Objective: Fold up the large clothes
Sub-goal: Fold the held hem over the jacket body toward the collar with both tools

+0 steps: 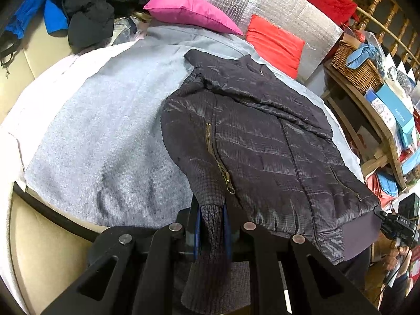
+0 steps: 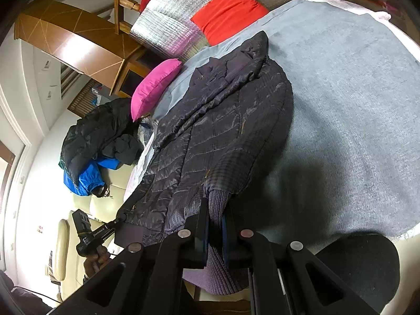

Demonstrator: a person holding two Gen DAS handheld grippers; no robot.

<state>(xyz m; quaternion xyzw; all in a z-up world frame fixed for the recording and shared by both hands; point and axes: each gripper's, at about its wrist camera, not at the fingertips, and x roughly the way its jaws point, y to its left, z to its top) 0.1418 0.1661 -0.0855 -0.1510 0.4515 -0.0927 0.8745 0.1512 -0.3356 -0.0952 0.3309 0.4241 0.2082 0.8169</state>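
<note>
A dark quilted puffer jacket [image 1: 262, 141] lies on a grey blanket [image 1: 105, 120], collar toward the far pillows. My left gripper [image 1: 212, 225] is shut on a ribbed knit cuff [image 1: 214, 236] at the near end of a sleeve. In the right wrist view the jacket [image 2: 210, 131] lies lengthwise on the blanket [image 2: 354, 105], and my right gripper [image 2: 216, 225] is shut on the other ribbed cuff [image 2: 218, 204]. Each gripper shows in the other's view at the jacket's hem corner: the right one [image 1: 393, 225], the left one [image 2: 92, 233].
A pink pillow [image 1: 189, 10] and a red pillow [image 1: 275, 44] lie at the head. A pile of black and blue jackets [image 1: 86, 13] sits at the far left on a cream sofa. A wooden shelf with a wicker basket [image 1: 357, 68] and boxes stands at the right.
</note>
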